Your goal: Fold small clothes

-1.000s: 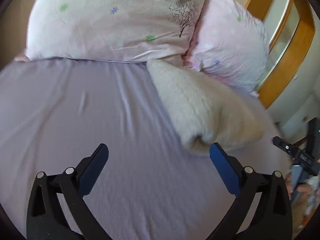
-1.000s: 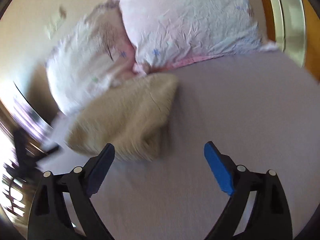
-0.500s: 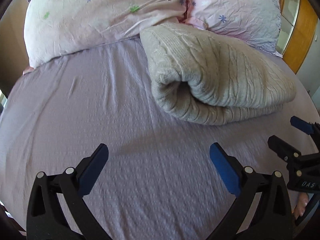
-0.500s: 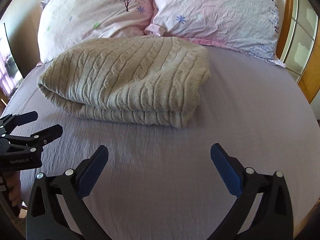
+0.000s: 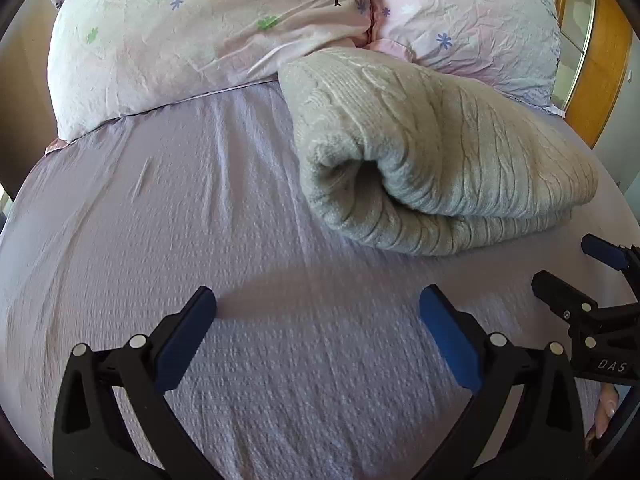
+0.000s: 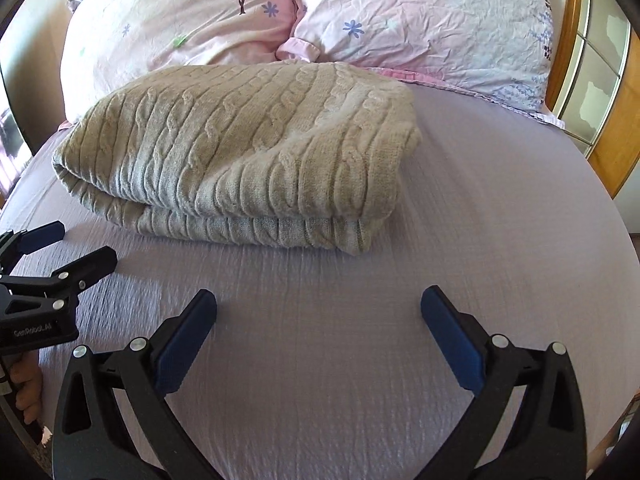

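Note:
A beige cable-knit sweater (image 5: 432, 152) lies folded in a thick bundle on the lilac bed sheet (image 5: 200, 208), its far edge against the pillows. It also shows in the right wrist view (image 6: 248, 148). My left gripper (image 5: 318, 312) is open and empty, above the sheet in front of the bundle's left end. My right gripper (image 6: 318, 312) is open and empty, in front of the bundle's right half. Each gripper shows at the edge of the other's view, the right one (image 5: 580, 264) and the left one (image 6: 60, 248), both with jaws apart.
Two pale floral pillows (image 5: 208, 32) (image 6: 432, 20) lie at the head of the bed behind the sweater. A wooden headboard frame (image 6: 568, 32) stands at the right. The sheet (image 6: 500, 200) stretches to the right of the bundle.
Both cameras have swung from a sideways, blurred look to face the sweater squarely. Over the last half second both grippers moved slightly closer to the bundle, jaws still open.

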`<act>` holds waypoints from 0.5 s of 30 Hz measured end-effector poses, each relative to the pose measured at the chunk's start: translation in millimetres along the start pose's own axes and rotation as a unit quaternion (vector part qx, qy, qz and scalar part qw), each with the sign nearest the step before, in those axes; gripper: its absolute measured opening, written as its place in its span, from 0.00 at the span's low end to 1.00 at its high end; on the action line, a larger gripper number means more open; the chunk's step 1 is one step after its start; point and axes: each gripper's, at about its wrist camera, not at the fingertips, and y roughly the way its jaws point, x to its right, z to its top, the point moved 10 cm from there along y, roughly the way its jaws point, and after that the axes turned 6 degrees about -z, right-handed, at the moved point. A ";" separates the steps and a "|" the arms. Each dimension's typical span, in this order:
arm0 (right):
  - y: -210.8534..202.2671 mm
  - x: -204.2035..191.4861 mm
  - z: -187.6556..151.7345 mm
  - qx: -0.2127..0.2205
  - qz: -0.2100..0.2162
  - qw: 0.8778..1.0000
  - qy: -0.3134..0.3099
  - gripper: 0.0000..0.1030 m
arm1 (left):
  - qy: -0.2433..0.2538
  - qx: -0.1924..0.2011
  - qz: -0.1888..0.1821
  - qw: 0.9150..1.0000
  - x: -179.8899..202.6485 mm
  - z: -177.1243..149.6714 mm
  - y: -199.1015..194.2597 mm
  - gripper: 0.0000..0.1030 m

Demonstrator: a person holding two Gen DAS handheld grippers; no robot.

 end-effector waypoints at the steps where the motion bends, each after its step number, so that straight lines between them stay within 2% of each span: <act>1: -0.1 0.0 -0.1 0.000 0.000 1.000 0.000 0.99 | -0.001 0.001 0.000 1.000 0.0 0.0 -0.1 0.98; 15: -0.8 0.5 -0.4 -0.001 0.000 1.000 0.000 0.99 | -0.002 0.001 0.000 1.000 -0.4 1.8 1.1 0.98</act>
